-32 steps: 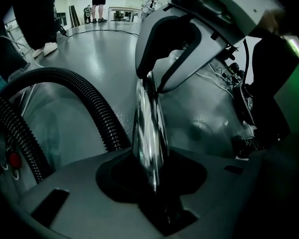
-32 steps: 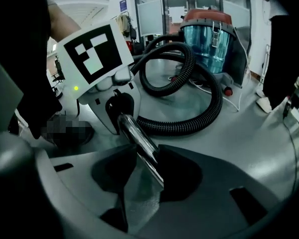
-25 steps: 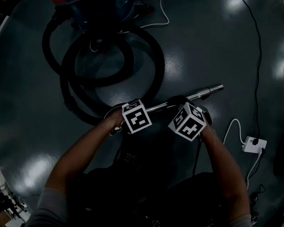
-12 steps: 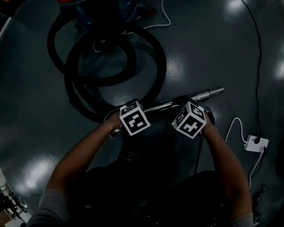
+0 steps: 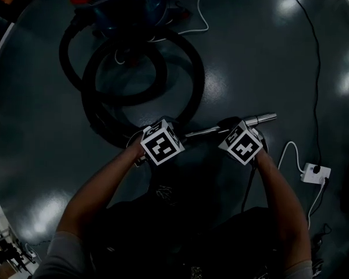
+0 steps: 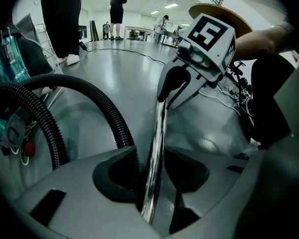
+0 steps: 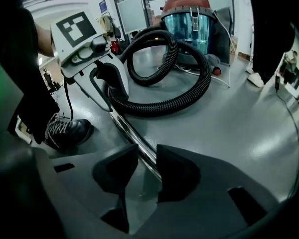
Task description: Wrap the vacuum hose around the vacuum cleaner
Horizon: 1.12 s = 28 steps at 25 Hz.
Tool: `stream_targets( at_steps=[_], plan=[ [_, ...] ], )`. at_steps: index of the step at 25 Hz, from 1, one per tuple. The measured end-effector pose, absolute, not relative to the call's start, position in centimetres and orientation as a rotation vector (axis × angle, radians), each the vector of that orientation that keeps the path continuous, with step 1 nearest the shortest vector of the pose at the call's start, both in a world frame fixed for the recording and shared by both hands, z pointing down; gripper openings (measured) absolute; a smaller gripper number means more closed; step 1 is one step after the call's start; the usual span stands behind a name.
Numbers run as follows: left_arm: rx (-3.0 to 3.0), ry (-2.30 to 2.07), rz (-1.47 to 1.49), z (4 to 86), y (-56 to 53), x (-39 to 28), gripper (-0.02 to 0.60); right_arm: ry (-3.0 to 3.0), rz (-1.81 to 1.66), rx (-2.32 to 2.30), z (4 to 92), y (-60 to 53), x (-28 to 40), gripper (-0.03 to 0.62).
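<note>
Your right tool (image 7: pixel 145 167) clamps the chrome wand (image 5: pixel 205 132) near its free end. Your left tool (image 6: pixel 152 176) straddles the wand, its jaws just narrowing but not pressing. The hose (image 5: pixel 193 63) lies coiled on the floor (image 5: pixel 262 57) beside the vacuum cleaner (image 5: pixel 125 4).

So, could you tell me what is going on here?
A person holds the shiny metal vacuum tube with two grippers. The right gripper is clamped on it; the fingers of the left gripper have just been closing around it but look loose. The black ribbed hose lies coiled on the floor beside the blue canister vacuum cleaner, not yet wrapped.
</note>
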<state>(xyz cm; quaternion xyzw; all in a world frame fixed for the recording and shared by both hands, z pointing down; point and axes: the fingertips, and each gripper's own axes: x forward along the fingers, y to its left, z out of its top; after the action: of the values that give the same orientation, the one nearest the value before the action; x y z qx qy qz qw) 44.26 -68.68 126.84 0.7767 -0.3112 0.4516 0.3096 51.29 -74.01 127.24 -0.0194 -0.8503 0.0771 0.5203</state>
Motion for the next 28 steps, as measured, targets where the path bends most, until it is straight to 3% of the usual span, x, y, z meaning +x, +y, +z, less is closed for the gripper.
stream_targets(
  at_steps=[5, 7, 9, 10, 28],
  plan=[
    [2.112, -0.872, 1.224, 125.8, -70.5, 44.1, 0.008, -2.025, 0.261, -0.017, 126.8, -74.2, 53.0, 0.117],
    [2.115, -0.840, 1.214, 125.1, -70.6, 44.4, 0.008, -2.029, 0.294, 0.012, 126.1, -74.1, 53.5, 0.116],
    [2.122, -0.803, 1.224, 124.3, -70.4, 44.8, 0.008, -2.016, 0.345, 0.043, 125.5, -73.4, 54.5, 0.015],
    [2.131, -0.791, 1.235, 123.8, -70.4, 45.1, 0.008, -2.011, 0.380, 0.057, 125.2, -73.0, 55.2, 0.006],
    [2.197, -0.450, 1.304, 102.8, -66.1, 53.1, 0.008, -2.054, 0.729, 0.312, 104.6, -64.7, 64.5, 0.006]
  ],
)
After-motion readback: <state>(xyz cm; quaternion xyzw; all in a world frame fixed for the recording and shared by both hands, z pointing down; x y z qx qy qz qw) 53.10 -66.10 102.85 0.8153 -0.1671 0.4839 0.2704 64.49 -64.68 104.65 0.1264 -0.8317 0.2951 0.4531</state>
